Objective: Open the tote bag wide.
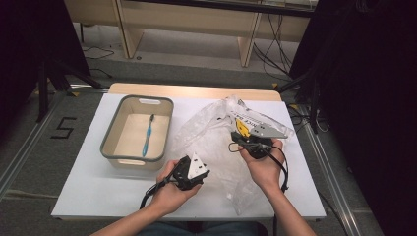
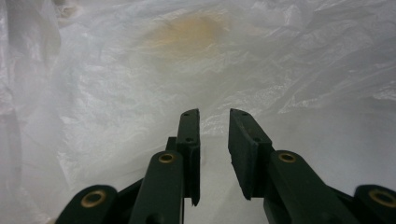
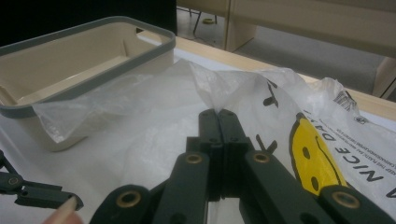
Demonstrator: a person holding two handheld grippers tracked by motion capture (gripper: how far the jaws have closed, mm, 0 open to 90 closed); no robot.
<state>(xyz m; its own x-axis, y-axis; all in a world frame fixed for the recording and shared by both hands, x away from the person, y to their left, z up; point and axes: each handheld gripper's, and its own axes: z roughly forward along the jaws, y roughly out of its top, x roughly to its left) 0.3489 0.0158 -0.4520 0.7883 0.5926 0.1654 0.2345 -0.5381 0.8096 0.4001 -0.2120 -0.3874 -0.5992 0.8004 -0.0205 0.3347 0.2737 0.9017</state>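
Observation:
A thin, crumpled clear plastic bag (image 1: 206,132) lies on the white table (image 1: 98,187), printed with a yellow smiley face (image 3: 315,154) and black lettering. My right gripper (image 3: 217,112) is shut on a raised fold of the bag (image 3: 243,88) near the print; the high view has this gripper (image 1: 244,135) at the bag's right part. My left gripper (image 2: 215,112) is open, its jaws a small gap apart just over the plastic (image 2: 116,93), with nothing between them. From above, the left gripper (image 1: 199,169) sits at the bag's near left edge.
A beige bin with a grey rim (image 1: 110,130) stands at the table's left and holds a blue toothbrush (image 1: 147,135). In the right gripper view the bin (image 3: 88,46) is just left of the bag. Wooden furniture and cables lie beyond the far edge.

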